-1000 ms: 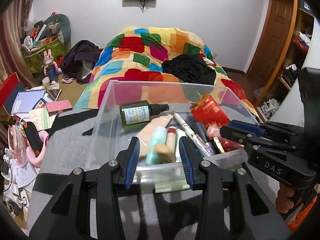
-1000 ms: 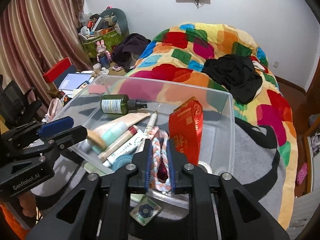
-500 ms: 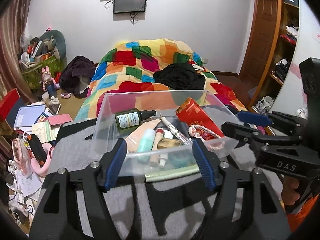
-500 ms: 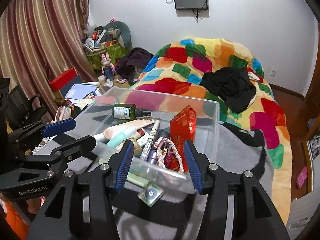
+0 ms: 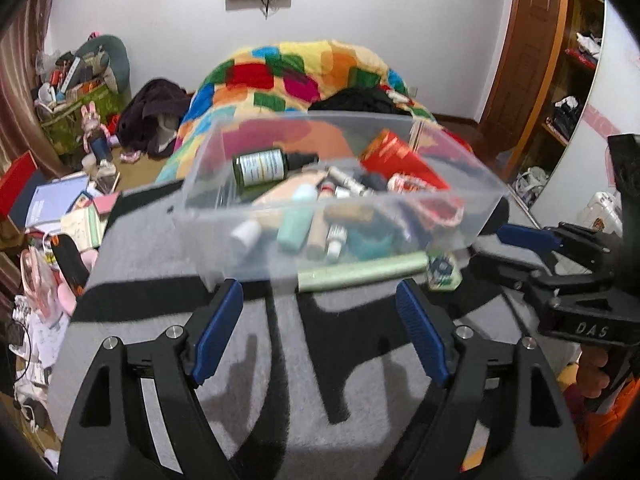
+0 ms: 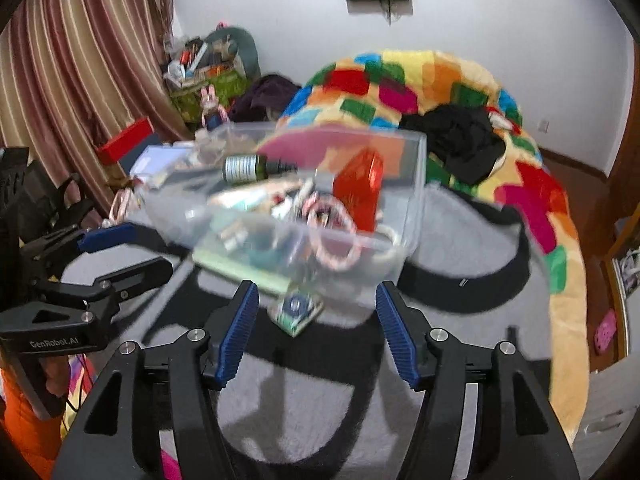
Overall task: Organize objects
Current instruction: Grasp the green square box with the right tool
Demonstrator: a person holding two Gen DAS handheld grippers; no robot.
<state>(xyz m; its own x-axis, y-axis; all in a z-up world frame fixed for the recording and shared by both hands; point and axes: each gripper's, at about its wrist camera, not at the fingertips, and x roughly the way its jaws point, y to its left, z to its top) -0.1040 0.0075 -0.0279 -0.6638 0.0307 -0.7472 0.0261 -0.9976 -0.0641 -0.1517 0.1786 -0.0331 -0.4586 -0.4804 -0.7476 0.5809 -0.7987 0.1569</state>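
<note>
Both tools hang spread and empty on the near side of the clear box [image 5: 340,216]: the left tool [image 5: 320,336] in front of its near wall, the right tool [image 6: 316,332] likewise. The box sits on the grey blanket [image 5: 360,360] and holds a green bottle [image 5: 260,168], a red packet [image 5: 400,160] and assorted tubes. Just outside the near wall lie a pale green tube [image 5: 360,274] and a small square packet [image 6: 296,312]. The step in hand looks like choosing the next stray item. The next move calls for lowering one tool over the packet or tube and pinching it.
</note>
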